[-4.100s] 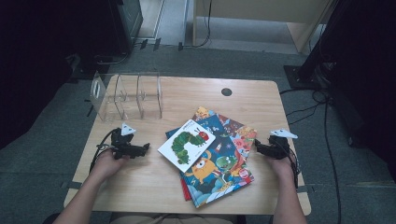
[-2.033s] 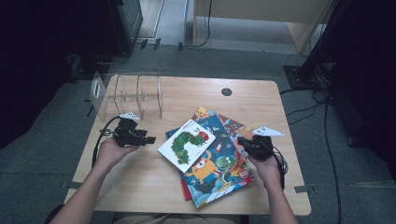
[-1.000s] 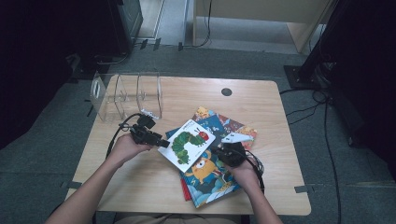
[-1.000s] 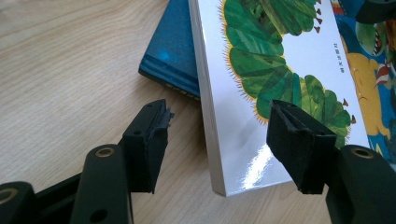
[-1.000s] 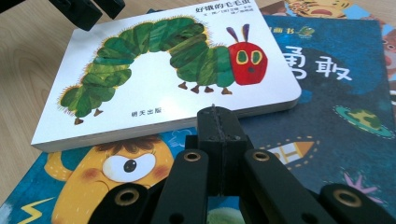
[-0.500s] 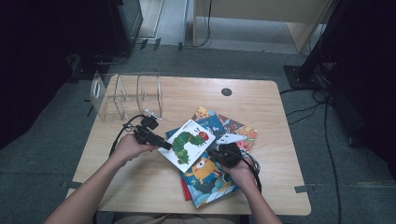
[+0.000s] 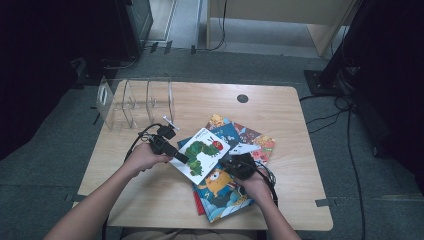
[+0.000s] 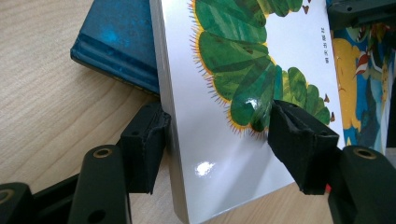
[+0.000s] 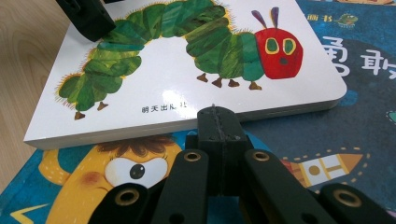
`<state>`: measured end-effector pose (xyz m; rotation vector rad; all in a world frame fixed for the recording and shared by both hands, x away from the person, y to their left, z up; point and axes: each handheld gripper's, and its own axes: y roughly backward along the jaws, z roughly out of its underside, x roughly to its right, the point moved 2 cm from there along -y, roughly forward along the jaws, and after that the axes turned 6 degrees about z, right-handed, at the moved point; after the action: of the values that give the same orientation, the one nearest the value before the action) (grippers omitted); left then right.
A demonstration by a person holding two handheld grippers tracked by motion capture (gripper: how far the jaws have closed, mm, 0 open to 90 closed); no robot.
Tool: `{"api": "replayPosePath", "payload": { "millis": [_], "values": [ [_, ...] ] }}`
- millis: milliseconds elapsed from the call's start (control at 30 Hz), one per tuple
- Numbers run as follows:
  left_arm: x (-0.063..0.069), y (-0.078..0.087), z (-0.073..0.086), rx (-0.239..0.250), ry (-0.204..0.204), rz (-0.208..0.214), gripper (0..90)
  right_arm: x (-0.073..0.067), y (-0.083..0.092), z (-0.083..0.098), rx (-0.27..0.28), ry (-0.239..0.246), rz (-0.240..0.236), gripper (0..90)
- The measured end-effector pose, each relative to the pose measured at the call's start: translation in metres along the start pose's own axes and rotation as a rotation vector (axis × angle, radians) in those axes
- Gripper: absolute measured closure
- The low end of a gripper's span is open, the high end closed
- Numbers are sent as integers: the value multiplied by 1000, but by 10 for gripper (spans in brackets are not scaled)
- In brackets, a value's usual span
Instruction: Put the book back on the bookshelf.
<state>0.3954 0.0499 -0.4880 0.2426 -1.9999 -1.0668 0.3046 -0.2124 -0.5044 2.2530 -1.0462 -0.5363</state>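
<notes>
- A wooden table [image 7: 150,200] stands on grey floor, with a clear rack [image 7: 135,102] at its far left.
- The caterpillar book [image 7: 201,154] tops a book pile [image 7: 225,192] near centre.
- The left gripper [image 8: 219,135] seems to grasp the caterpillar book's corner; the right gripper [image 9: 217,128], clenched empty, touches its near edge.

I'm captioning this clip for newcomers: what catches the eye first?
The white caterpillar book tops a pile of bright picture books mid-table. The left gripper straddles its corner, one jaw under, one on the cover; the shut right gripper rests at its edge.
</notes>
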Motion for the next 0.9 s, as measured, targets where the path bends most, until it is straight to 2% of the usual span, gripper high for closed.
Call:
{"api": "replayPosePath", "payload": {
  "millis": [67,133,300,367,533,767,900],
  "values": [
    [-2,-1,-1,-9,21,16,369,0,-1,0,3,-10,0,900],
    [-2,-2,-2,-20,24,16,361,-1,-1,0,7,-6,0,900],
    [3,-4,-7,-56,28,-14,330,-2,-2,-1,9,-1,5,900],
    [4,-4,-9,-64,44,-20,333,-2,-3,-1,11,-2,5,900],
    [7,-4,-11,-87,52,-45,337,-3,-3,-1,15,-7,6,900],
    [12,6,-13,-83,48,-56,399,-2,-3,0,17,-5,3,900],
    [15,10,-15,-71,44,-48,412,-2,-3,0,17,-7,5,900]
  ]
}}
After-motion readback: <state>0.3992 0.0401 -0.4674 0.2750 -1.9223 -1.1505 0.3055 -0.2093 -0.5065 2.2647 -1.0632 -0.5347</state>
